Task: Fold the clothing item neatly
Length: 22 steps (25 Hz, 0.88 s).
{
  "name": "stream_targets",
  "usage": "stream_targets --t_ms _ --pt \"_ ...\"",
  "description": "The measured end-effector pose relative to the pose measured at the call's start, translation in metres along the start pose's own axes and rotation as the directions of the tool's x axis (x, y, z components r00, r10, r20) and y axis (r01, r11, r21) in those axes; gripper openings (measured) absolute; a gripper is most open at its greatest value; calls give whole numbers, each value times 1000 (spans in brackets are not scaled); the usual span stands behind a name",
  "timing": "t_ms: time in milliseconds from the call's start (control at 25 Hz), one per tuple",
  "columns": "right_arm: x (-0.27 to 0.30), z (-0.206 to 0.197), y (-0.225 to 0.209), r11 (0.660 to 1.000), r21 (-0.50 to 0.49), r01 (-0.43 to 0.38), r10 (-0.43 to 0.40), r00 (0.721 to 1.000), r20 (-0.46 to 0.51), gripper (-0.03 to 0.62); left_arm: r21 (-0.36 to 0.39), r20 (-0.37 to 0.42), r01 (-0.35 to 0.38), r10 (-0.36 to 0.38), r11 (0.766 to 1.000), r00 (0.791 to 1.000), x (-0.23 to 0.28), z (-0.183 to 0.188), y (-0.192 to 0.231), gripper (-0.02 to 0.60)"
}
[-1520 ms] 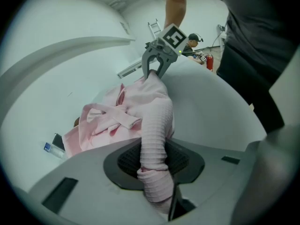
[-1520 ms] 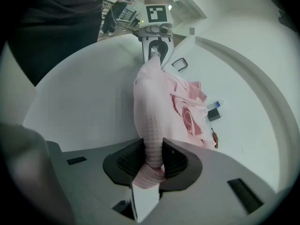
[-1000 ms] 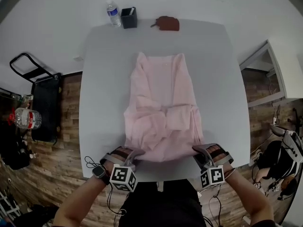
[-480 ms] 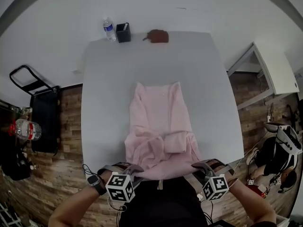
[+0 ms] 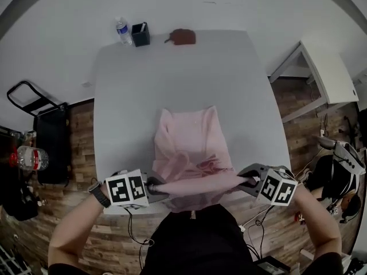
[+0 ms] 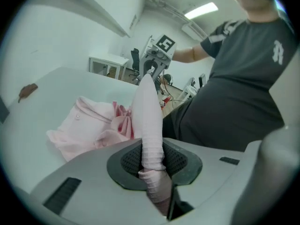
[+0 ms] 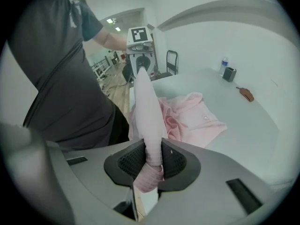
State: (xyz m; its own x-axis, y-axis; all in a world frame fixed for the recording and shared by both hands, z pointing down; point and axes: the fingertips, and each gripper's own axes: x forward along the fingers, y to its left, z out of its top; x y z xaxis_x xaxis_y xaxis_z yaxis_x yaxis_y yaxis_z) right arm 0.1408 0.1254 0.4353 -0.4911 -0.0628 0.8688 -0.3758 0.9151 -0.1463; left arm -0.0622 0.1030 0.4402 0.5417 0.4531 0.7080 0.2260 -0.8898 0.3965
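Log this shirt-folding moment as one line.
left gripper: shut on pink shirt hem | right gripper: shut on same hem | hem: taut between grippers, off table | shirt body: on table

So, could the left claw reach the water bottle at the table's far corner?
Probably not: the left claw is shut on the pink shirt, and the water bottle stands across the table.

Table point(image 5: 126, 96) near edge partly hidden behind lifted pink garment point(image 5: 189, 145).
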Motion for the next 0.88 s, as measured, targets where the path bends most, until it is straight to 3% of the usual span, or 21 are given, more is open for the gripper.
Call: stream_targets --t_ms 120,240,520,720,880 --pt "3 10 -52 995 73 -65 65 998 6 86 -118 43 55 -50 992 998 -13 9 45 71" --pt "15 17 -98 981 130 -145 147 989 -8 86 -222 65 124 -112 967 992 -20 11 86 71" --pt "57 15 -175 926 241 -291 315 946 -70 86 -387 -7 182 -201 904 980 -13 -6 171 72" --pt "89 12 -219 894 324 -309 355 930 -91 86 -474 -21 202 -241 857 970 -7 -23 223 72" --pt "117 7 -245 889 376 -260 322 940 -111 86 -531 -44 163 -219 831 975 6 -41 262 91"
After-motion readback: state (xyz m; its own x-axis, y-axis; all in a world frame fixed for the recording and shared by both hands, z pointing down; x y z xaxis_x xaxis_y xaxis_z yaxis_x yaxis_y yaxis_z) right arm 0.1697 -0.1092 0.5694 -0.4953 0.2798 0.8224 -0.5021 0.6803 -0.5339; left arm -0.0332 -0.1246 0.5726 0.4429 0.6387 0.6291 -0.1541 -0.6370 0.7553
